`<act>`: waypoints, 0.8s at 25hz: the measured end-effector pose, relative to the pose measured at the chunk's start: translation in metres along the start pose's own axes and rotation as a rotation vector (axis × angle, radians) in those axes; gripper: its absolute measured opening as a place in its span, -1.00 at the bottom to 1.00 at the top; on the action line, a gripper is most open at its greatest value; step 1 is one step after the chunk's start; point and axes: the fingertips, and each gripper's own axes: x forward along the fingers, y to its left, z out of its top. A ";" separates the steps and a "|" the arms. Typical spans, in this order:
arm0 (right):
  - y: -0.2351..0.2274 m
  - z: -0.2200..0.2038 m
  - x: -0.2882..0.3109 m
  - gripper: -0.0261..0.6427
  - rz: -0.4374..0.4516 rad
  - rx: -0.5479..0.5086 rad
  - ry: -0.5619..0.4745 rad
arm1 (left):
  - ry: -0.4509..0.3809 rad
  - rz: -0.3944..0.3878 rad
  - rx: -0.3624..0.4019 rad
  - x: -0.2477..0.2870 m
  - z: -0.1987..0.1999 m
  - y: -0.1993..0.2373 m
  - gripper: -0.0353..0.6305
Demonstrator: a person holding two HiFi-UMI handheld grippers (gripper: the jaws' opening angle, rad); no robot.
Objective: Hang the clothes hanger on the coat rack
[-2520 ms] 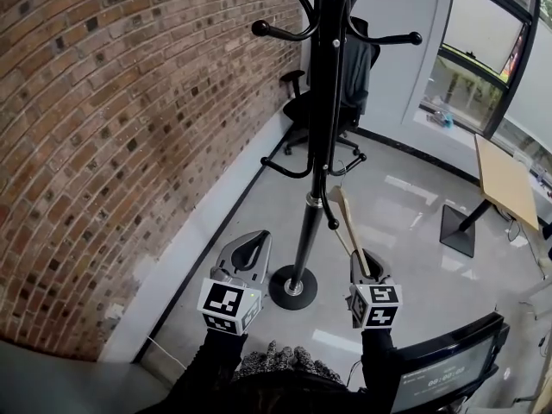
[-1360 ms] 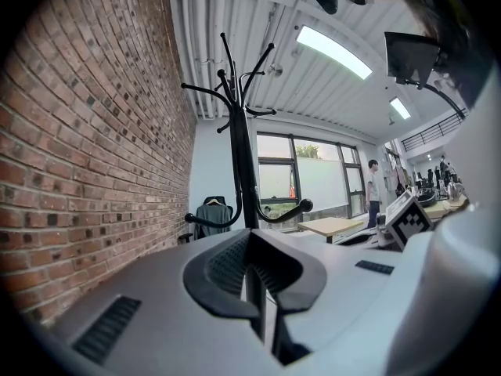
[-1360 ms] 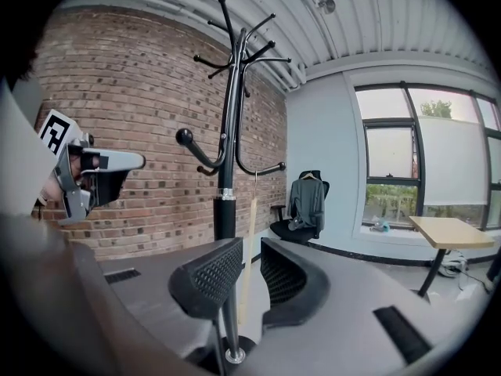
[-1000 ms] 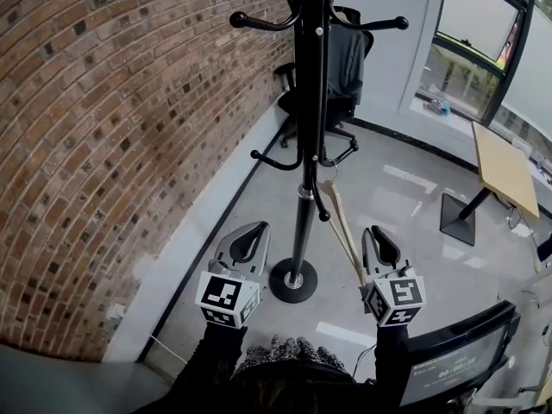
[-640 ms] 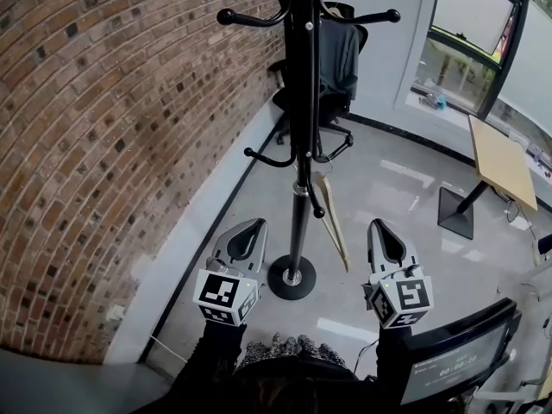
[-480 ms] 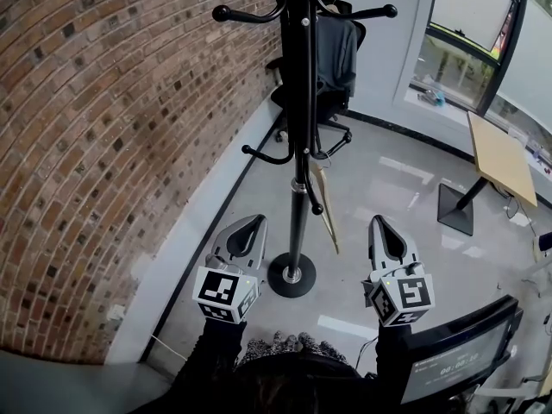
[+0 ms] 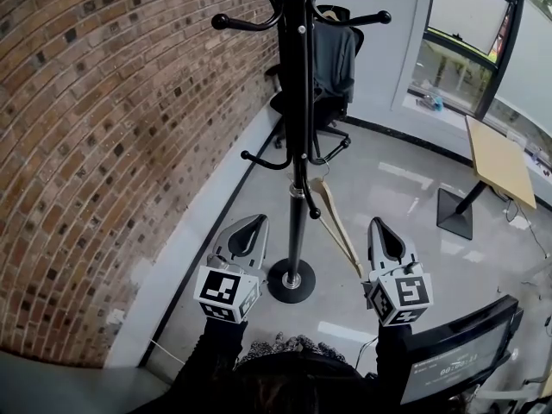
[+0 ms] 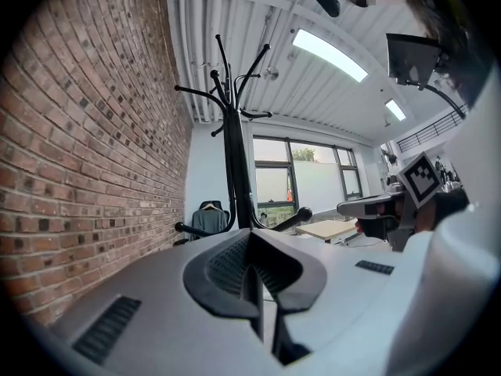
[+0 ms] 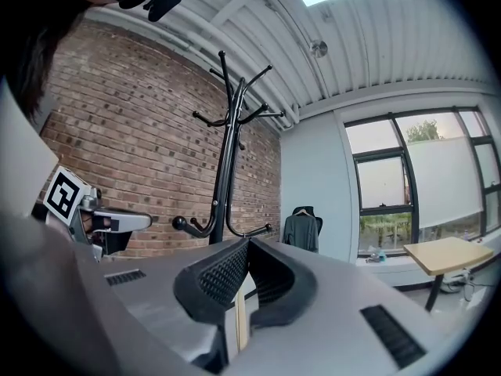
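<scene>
Seemingly light and stiff, hanger (image 7: 339,227) hangs on rack (image 7: 296,102); take its arm. Left gripper (image 7: 254,223), right gripper (image 7: 380,225): fingers closed, empty.

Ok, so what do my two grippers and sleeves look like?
Both the left gripper and right gripper have light grey shells with black ribbed tongs tapering to a point. Each carries a white cube printed with black square markers. The sleeves are black.
</scene>
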 end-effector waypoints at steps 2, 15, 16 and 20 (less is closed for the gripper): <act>0.000 0.000 0.000 -0.89 -0.001 0.000 0.001 | -0.003 0.002 0.001 0.000 0.001 0.001 -0.88; 0.002 -0.003 0.003 -0.89 0.010 0.005 0.029 | 0.002 0.005 0.006 0.001 0.000 0.002 -0.88; 0.004 -0.003 0.004 -0.89 0.012 0.002 0.031 | 0.002 0.005 0.006 0.000 0.000 0.002 -0.88; 0.006 -0.004 0.005 -0.89 0.019 -0.007 0.040 | 0.002 0.007 0.004 -0.001 0.000 0.002 -0.88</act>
